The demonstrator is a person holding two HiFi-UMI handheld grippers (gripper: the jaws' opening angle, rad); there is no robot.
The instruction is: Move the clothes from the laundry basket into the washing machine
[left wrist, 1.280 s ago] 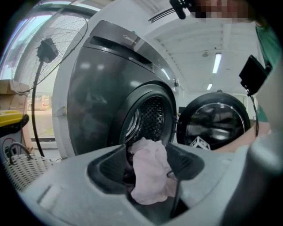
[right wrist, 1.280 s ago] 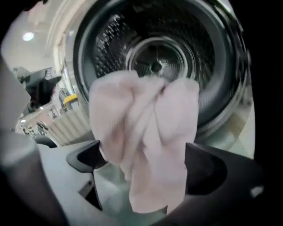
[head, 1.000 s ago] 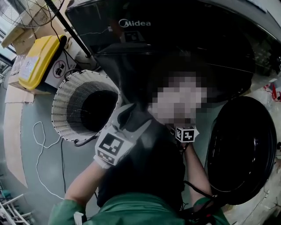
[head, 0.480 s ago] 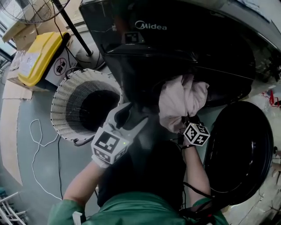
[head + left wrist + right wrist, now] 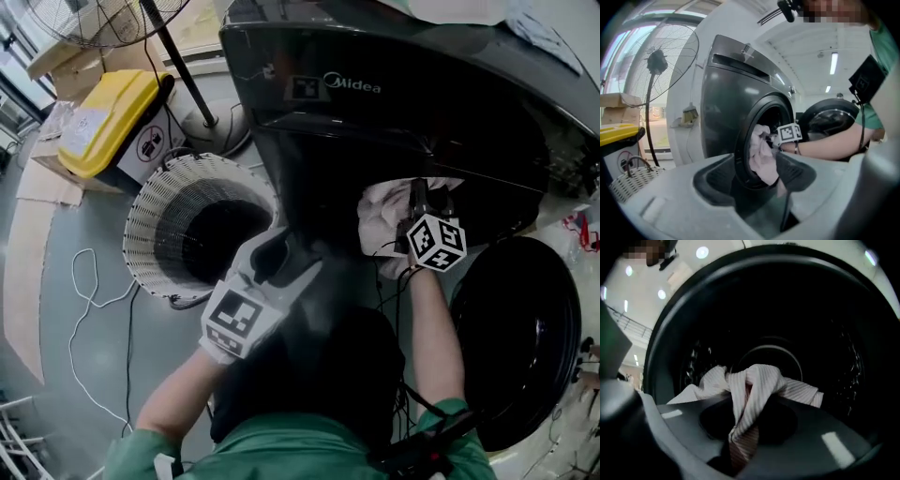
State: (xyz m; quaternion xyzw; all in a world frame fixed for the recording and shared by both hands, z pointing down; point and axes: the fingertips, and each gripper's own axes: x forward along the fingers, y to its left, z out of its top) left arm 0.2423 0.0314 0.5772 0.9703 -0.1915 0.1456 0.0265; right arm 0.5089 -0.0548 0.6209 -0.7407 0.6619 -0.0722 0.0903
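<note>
Two grippers: the left gripper (image 5: 292,255) hovers low before the machine; the right gripper (image 5: 743,427) reaches into the drum mouth.
One garment: a pale striped garment (image 5: 757,380), bunched at the drum opening, partly inside (one fold hangs over the rim).
Left fingers (image 5: 710,180): spread apart, gripping nothing.
Right fingers (image 5: 785,425): pressed together, pinching a fold of the garment.
One washing machine (image 5: 375,112): a dark front-loader with the garment in its mouth.
One door (image 5: 516,328): round, swung open on the machine's right.
One laundry basket (image 5: 150,202): white, woven, on the floor left of the machine, its inside dark.
One bin (image 5: 103,122): yellow-lidded, beyond the basket.
One fan (image 5: 658,61): standing on a pole, near the bin.
</note>
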